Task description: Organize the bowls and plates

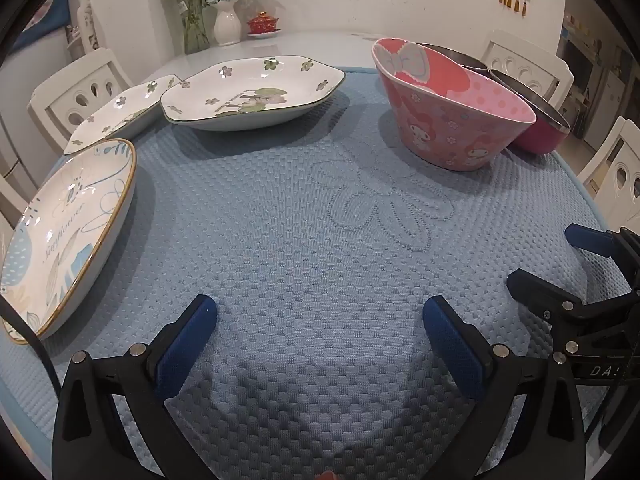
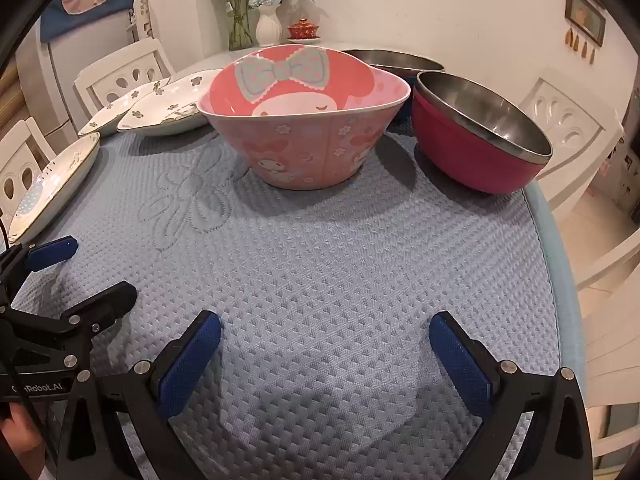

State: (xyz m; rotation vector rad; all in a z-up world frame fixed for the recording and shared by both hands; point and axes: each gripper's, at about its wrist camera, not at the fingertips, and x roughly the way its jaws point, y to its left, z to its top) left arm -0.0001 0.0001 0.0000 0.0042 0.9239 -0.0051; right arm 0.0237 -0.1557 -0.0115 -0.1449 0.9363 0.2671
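Three plates (image 1: 256, 92) are ranged at the mat's (image 1: 320, 260) left and three bowls (image 2: 304, 120) at its right, sorted by kind but unstacked, while left gripper (image 1: 320, 312) and right gripper (image 2: 324, 328), jaws released and empty, are poised above the bare middle.

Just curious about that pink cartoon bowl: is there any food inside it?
No, the pink cartoon bowl is empty; the right wrist view shows only its printed bow and face inside.
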